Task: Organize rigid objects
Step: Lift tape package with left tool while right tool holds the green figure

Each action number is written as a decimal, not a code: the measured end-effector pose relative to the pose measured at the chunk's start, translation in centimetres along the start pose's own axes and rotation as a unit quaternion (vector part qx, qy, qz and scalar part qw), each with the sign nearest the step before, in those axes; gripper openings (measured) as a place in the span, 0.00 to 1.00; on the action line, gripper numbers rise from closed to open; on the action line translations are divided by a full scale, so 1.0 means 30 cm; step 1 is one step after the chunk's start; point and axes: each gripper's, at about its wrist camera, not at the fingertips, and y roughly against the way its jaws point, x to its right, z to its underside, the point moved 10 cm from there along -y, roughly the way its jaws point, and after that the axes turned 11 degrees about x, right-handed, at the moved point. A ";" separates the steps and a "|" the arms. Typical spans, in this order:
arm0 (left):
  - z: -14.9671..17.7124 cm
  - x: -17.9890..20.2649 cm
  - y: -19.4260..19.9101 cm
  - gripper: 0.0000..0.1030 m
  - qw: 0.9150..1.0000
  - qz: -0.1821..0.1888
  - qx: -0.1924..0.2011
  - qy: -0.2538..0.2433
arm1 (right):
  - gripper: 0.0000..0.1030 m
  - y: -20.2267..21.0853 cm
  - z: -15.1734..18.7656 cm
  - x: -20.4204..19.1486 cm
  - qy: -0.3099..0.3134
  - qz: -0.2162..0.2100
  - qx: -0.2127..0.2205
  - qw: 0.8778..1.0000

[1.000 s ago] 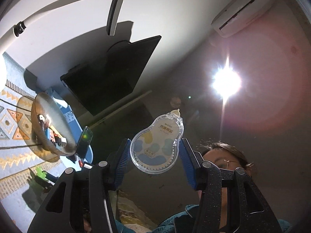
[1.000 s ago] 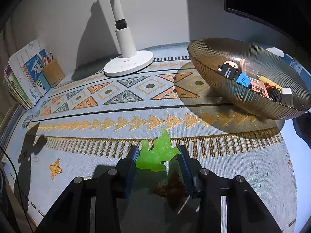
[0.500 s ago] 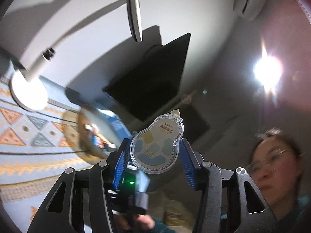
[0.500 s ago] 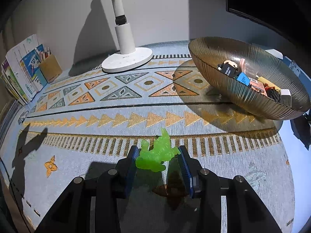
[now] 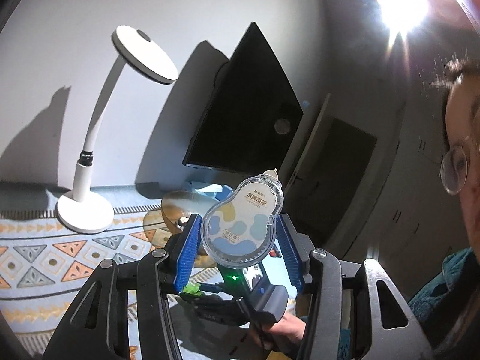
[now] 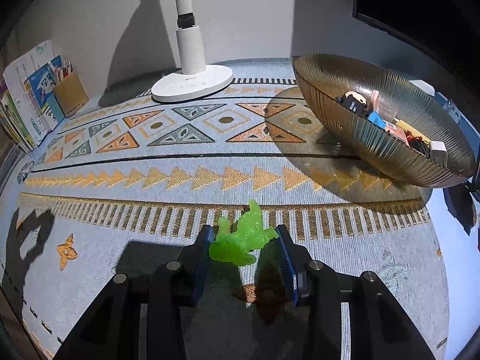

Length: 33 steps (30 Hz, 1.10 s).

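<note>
Your ribbed amber glass bowl (image 6: 375,138) sits at right, while your left gripper (image 5: 238,240) clamps the clear pear-shaped correction tape (image 5: 243,225) and your right gripper (image 6: 244,247) pinches the translucent green figurine (image 6: 243,240) by thin limbs, which could slip free.

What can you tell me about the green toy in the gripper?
The green toy is a small figure of see-through, jelly-looking bright green plastic, with lumpy limbs and one pointed part sticking up and away from the camera. It lies tilted between the blue pads of the right gripper, which press on both its sides. It hangs a little above the patterned mat, where its dark shadow falls. The ribbed glass bowl stands apart, farther back and to the right.
</note>
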 end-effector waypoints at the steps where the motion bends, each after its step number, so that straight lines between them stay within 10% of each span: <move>1: 0.002 0.001 -0.002 0.47 1.000 0.001 -0.001 0.001 | 0.39 -0.002 0.000 0.003 0.000 0.001 -0.001 1.000; 6: -0.006 -0.015 0.011 0.47 0.999 0.017 0.006 0.032 | 0.43 -0.005 0.006 0.004 -0.003 0.000 -0.008 1.000; 9: -0.012 -0.048 0.025 0.47 1.000 -0.004 0.007 0.030 | 0.70 -0.001 0.006 0.001 0.002 0.003 -0.010 1.000; 19: 0.138 -0.259 0.026 0.46 0.990 -0.134 -0.050 0.013 | 0.70 0.011 0.018 0.010 -0.032 -0.037 -0.025 0.998; 24: 0.220 -0.294 -0.022 0.46 0.983 -0.164 -0.087 -0.012 | 0.32 -0.022 -0.002 -0.036 0.020 0.006 -0.025 0.999; 33: 0.163 -0.150 -0.071 0.46 0.975 -0.165 -0.073 -0.131 | 0.29 0.158 -0.134 0.080 -0.017 0.016 0.048 0.999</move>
